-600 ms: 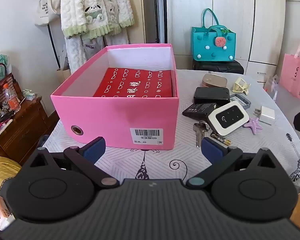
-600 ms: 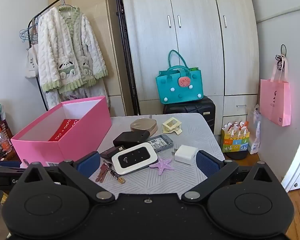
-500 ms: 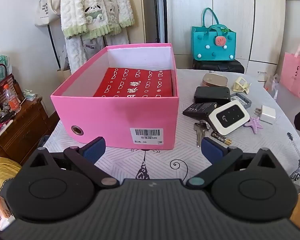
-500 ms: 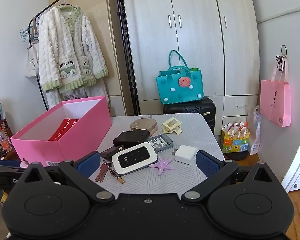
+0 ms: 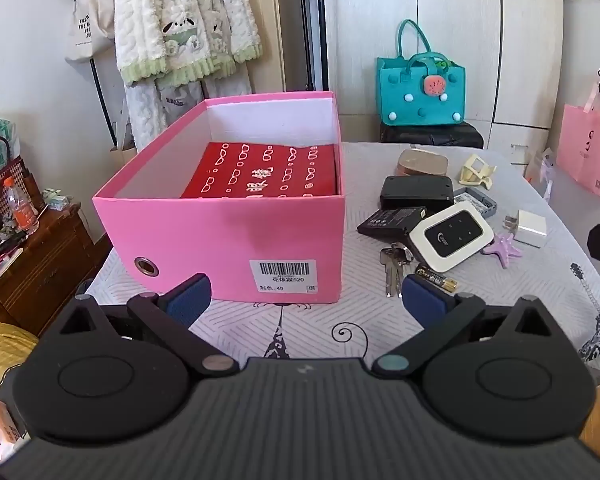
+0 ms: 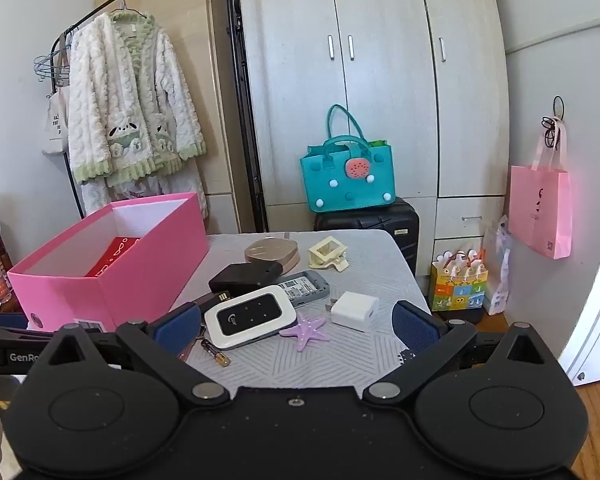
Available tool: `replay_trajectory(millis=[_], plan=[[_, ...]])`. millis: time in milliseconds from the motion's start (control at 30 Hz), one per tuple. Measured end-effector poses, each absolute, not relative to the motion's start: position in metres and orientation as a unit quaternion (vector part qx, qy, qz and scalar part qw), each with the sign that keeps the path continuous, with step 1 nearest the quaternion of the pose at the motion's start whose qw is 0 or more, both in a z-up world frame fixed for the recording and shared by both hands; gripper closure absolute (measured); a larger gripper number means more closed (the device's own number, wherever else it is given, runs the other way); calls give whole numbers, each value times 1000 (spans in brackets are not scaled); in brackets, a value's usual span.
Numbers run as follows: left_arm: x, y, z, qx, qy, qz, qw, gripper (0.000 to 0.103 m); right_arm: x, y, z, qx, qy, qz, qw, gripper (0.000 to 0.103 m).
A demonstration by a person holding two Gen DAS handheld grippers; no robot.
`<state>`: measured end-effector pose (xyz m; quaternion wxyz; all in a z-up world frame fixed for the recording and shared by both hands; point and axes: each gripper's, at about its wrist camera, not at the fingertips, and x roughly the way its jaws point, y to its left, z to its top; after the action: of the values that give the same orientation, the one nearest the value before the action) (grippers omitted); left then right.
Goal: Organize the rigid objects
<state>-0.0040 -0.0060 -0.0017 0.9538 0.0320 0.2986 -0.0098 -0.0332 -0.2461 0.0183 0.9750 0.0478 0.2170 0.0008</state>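
Left gripper: tilted downward before the pink box, jaws spread wide, empty.
Right gripper: angled gently downward over the white router, jaws wide apart, empty.

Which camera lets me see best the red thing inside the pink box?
The left wrist view: it looks down into the pink cardboard box, showing the whole patterned top of the flat red packet. The right wrist view shows only a red corner behind the wall.
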Motion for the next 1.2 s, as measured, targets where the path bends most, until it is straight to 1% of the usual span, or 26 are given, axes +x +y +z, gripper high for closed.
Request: replay_trajectory(millis=[433,1200], plan=[[-9,-13,-5,42,278,-4,960,0,-34,-249,13,42,215,0,976,0],[-5,-16,-12,43,297,-13,954,0,-35,-256,2,37,221,-17,974,0]])
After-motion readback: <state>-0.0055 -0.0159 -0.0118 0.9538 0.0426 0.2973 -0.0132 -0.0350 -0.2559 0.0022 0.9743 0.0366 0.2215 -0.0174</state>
